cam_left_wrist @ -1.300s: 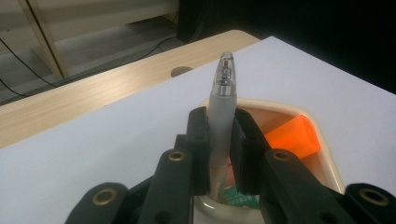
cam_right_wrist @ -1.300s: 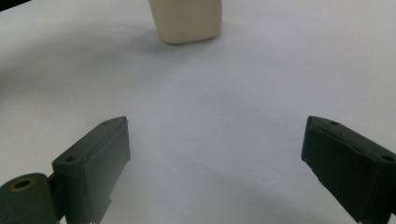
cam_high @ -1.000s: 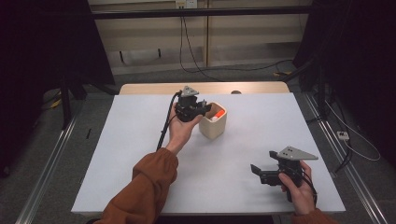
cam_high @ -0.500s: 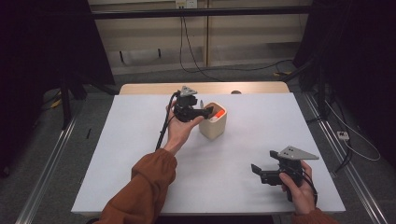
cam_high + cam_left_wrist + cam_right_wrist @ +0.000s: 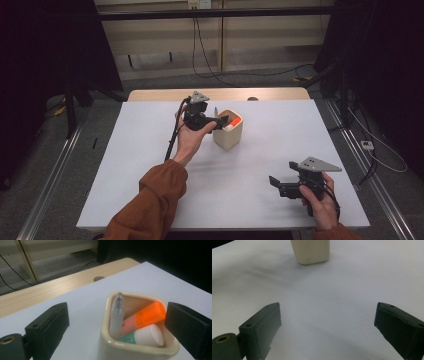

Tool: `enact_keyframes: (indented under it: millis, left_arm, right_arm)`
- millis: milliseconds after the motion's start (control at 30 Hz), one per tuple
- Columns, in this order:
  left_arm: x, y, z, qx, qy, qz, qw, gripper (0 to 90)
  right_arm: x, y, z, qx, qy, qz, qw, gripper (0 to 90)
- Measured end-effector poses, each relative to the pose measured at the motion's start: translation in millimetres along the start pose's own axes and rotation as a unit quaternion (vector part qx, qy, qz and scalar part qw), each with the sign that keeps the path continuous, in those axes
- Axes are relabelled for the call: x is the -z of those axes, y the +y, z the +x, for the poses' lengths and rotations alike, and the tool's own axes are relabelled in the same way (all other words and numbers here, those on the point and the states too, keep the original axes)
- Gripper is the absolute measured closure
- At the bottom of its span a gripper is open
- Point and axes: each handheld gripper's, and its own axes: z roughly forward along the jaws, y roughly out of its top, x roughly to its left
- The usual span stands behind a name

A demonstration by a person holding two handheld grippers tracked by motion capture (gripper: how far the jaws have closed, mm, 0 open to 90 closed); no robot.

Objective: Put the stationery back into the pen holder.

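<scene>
The high view is dim overall — the room's edges sink into near black, while the white table (image 5: 150, 165) catches a soft, even light from above. Shadows on it are faint and diffuse. No glare anywhere. In the left gripper view the cream cup (image 5: 136, 345) is fairly sharp, the background soft, and the near black parts slightly blurred. The right gripper view is murkier — broad grey shadows smear across the tabletop (image 5: 332, 302).

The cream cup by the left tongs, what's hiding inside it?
Inside the cream cup stand a grey pen, a marker with an orange cap and a tube with a white ribbed cap. Their lower ends are hidden by the cup's wall, so the bottom can't be seen.
</scene>
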Motion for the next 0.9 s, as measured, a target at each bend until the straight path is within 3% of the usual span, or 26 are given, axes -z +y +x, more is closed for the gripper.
enact_keyframes:
  millis: [133,433,700,900]
  left_arm:
    - [4.5,-2.9,-0.9,-0.001,-0.003,-0.001,1.0000,5.2]
    - [14.2,-7.4,-4.1,-0.029,-0.005,0.005,0.9996,5.2]
    - [22.9,-9.9,-3.4,-0.025,0.000,-0.005,0.9997,5.2]
    - [33.6,-14.7,-6.2,-0.038,-0.002,-0.017,0.9991,5.0]
  right_arm:
    - [1.0,0.2,-1.2,-0.005,0.003,-0.005,1.0000,5.1]
    - [2.3,0.6,0.6,-0.002,0.000,-0.007,1.0000,4.9]
    - [2.5,1.8,0.7,-0.003,-0.005,-0.016,0.9999,4.4]
    - [0.8,1.8,1.7,0.000,-0.005,-0.014,0.9999,4.4]
